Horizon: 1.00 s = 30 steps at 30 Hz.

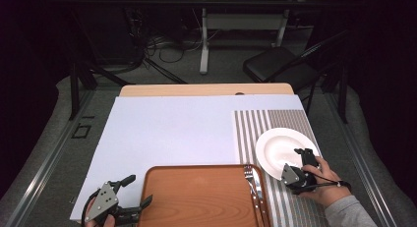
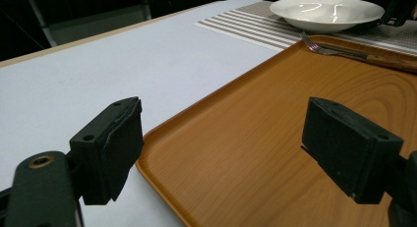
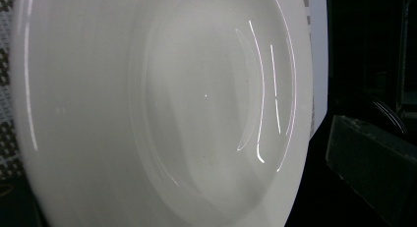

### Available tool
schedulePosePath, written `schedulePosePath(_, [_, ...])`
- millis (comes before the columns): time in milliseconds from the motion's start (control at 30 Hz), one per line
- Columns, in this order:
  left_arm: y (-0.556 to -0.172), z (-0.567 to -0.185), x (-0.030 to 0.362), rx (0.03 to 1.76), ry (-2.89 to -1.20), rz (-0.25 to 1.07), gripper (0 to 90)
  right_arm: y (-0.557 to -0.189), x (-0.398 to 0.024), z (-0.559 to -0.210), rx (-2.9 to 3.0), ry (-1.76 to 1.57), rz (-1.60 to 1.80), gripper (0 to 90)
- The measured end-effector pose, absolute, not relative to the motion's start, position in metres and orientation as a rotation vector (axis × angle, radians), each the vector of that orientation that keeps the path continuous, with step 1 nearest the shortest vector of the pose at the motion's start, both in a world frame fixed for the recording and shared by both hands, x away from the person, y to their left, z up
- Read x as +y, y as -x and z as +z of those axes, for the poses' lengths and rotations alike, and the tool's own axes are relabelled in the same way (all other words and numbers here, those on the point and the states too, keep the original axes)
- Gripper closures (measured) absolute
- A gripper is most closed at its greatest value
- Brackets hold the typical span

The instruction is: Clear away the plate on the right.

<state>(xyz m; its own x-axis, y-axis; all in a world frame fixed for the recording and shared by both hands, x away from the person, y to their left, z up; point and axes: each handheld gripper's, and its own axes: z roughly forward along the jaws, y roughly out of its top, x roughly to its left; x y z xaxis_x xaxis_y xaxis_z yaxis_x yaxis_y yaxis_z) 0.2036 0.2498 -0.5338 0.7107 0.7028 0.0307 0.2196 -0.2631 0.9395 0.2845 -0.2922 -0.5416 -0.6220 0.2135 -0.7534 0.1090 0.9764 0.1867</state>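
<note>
White plate (image 1: 280, 147), striped grey/white mat (image 1: 255, 124), brown woodgrain tray (image 1: 196, 197)

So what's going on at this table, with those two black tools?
A person is working with a pair of hand-held tongs. The right tongs are at the near edge of a white plate on a striped placemat, apparently gripping or releasing its rim. The left tongs sit open at the near left corner of a wooden tray, holding nothing. A fork lies along the tray's right side.
</note>
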Motion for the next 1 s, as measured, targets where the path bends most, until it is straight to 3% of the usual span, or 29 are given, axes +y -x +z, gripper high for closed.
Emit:
schedulePosePath(167, [-0.204, -0.534, 0.249, 0.723, -1.822, 0.548, 15.7, -0.282, -0.291, -0.532, 2.254, -0.217, 0.173, 14.8])
schedulePosePath(367, [-0.204, -0.534, 0.250, 0.723, -1.822, 0.549, 15.6, -0.282, -0.289, -0.530, 2.261, -0.194, 0.147, 16.5])
schedulePosePath(800, [-0.204, -0.533, 0.250, 0.723, -1.820, 0.557, 15.6, -0.286, -0.290, -0.522, 2.312, -0.195, 0.149, 28.8])
schedulePosePath(1000, [-0.204, -0.533, 0.250, 0.721, -1.819, 0.555, 15.6, -0.289, -0.291, -0.518, 2.373, -0.218, 0.159, 40.2])
